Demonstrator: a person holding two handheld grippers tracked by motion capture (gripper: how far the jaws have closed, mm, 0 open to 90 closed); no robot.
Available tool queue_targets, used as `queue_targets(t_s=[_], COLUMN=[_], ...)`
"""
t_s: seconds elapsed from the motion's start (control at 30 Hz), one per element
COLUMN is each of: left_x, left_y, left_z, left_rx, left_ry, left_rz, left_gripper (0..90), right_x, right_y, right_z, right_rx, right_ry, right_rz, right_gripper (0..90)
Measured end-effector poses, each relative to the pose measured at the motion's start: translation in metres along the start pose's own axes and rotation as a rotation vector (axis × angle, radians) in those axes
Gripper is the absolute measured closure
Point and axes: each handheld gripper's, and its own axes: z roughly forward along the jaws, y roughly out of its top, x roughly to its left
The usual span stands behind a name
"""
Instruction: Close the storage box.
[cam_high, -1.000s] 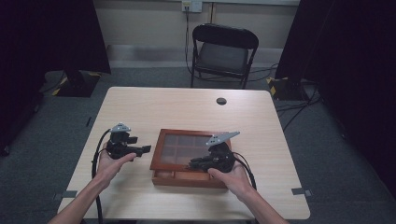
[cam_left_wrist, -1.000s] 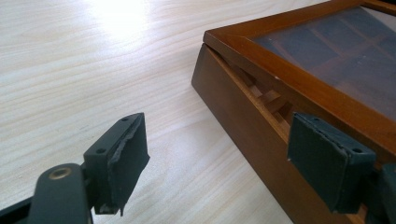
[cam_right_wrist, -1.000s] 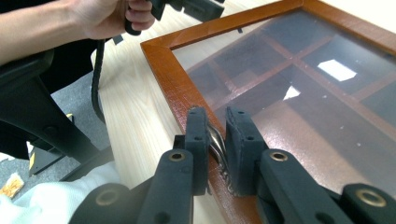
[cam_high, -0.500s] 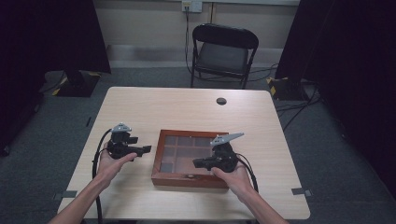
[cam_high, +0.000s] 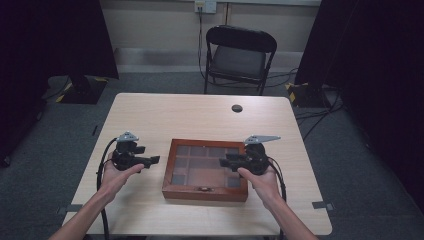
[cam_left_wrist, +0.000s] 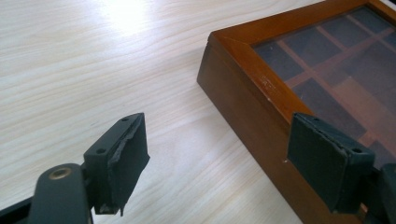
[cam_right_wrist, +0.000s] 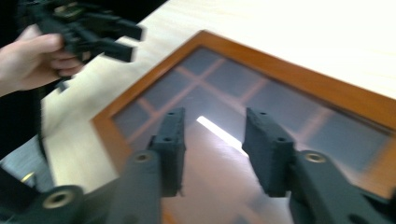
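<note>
1. A wooden box with a glass lid (cam_high: 205, 170) lies flat on the surface (cam_high: 190, 115), near its front edge, lid down.
2. The left hand-held gripper (cam_high: 150, 161) hovers at the box's nine o'clock side, jaws spread, nothing between them.
3. The right hand-held gripper (cam_high: 225, 162) hangs over the lid's three o'clock part; its jaws have just been opening and pinch nothing.
4. A folding chair (cam_high: 239, 57) stands at twelve o'clock beyond the surface.

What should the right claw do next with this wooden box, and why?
Probably draw the right claw back toward the box's front edge, where the latch sits. Its jaws have just been opening with nothing between them, above the closed glass lid.
</note>
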Motion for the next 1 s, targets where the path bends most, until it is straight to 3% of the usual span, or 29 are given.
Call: queue_targets(t_s=[0.17, 0.4, 0.8, 1.0], left_x=[0.007, 0.017, 0.037, 0.048], left_y=[-0.005, -0.01, -0.025, -0.038], left_z=[-0.005, -0.013, -0.022, -0.018], left_rx=[0.005, 0.011, 0.063, 0.135], left_ry=[0.013, 0.04, 0.098, 0.13], left_rz=[-0.018, -0.036, -0.058, -0.068], left_gripper=[20.0, 19.4, 19.0, 19.0], right_x=[-0.017, -0.038, -0.069, -0.087], right_y=[-0.007, -0.016, -0.044, -0.055], right_z=[-0.014, -0.032, -0.051, -0.055], right_rx=[-0.016, -0.036, 0.007, 0.054], right_ry=[-0.088, -0.179, -0.302, -0.427], right_rz=[0.051, 0.09, 0.162, 0.216], right_gripper=[40.4, 28.1, 15.1, 15.2])
